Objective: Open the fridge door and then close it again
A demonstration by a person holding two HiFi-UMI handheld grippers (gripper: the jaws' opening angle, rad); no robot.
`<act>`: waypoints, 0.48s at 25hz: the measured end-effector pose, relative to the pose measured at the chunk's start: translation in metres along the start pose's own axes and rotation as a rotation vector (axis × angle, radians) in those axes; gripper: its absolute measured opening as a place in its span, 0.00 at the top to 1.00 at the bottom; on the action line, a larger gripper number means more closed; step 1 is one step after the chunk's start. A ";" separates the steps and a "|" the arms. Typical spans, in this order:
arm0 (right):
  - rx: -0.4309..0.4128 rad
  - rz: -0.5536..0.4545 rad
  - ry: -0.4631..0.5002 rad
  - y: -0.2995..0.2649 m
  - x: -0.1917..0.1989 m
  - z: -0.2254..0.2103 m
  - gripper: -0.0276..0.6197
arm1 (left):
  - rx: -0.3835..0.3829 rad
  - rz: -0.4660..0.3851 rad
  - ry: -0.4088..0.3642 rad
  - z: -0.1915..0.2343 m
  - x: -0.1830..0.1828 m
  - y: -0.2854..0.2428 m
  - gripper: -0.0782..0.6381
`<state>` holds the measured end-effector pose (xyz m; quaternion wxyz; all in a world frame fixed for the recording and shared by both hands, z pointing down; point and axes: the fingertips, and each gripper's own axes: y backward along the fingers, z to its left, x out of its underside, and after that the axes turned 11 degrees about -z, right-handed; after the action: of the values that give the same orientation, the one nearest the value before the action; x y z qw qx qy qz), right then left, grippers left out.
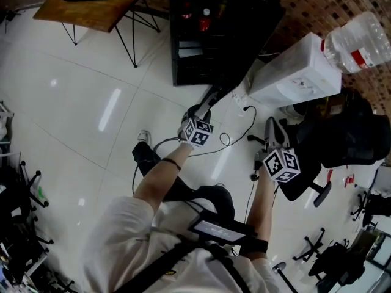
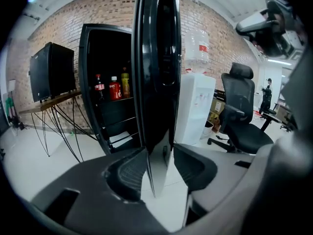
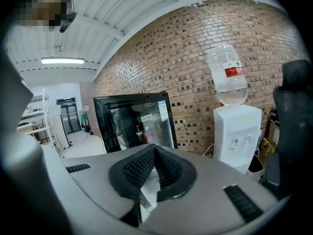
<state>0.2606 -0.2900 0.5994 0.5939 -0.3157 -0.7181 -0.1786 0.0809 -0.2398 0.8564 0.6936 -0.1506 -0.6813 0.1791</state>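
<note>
1. The left gripper (image 2: 159, 153) has the fridge door (image 2: 156, 58) between its jaws. They are half spread and pinch the door's lower edge, seen edge-on. The left pad lies flat on it, and the right pad sits so close that no gap shows.
2. The right gripper (image 3: 154, 151) hangs to the right of that grip. Its jaws are pressed together with nothing between them, and they touch nothing.
3. Beyond the left jaws and to their left stands the open fridge (image 2: 105, 116), with bottles (image 2: 112, 88) on a shelf. I judge that the opening is done and the closing remains.
4. The edge is thin and glossy, so the pads may skate off if the push comes at an angle to the door's swing. A hard shove could slam the door and topple the bottles.
5. Farther right of the jaws are the water dispenser (image 2: 195, 109) and an office chair (image 2: 239, 121). Swung any wider, the door could strike the dispenser.
6. The hinge and any handle are hidden, and the door's top is cut off. In the head view the left jaws themselves are hard to make out against the dark door.
</note>
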 end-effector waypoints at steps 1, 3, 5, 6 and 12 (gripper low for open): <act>0.001 0.000 -0.001 0.007 0.000 -0.006 0.94 | 0.007 -0.001 0.000 -0.012 0.000 0.000 0.65; 0.004 -0.001 -0.002 0.019 0.000 -0.017 0.94 | 0.014 0.001 0.003 -0.033 0.000 -0.001 0.65; 0.014 -0.005 -0.004 0.031 -0.001 -0.028 0.94 | 0.014 0.002 0.008 -0.051 0.000 -0.002 0.66; 0.019 -0.008 -0.004 0.037 -0.002 -0.033 0.94 | 0.012 0.002 0.010 -0.059 0.000 -0.002 0.67; 0.039 -0.026 -0.008 0.061 -0.007 -0.058 0.94 | 0.037 0.019 0.012 -0.100 -0.002 -0.008 0.81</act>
<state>0.3452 -0.2835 0.5992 0.5946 -0.2951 -0.7281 -0.1709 0.1813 -0.2444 0.8553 0.6985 -0.1452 -0.6724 0.1972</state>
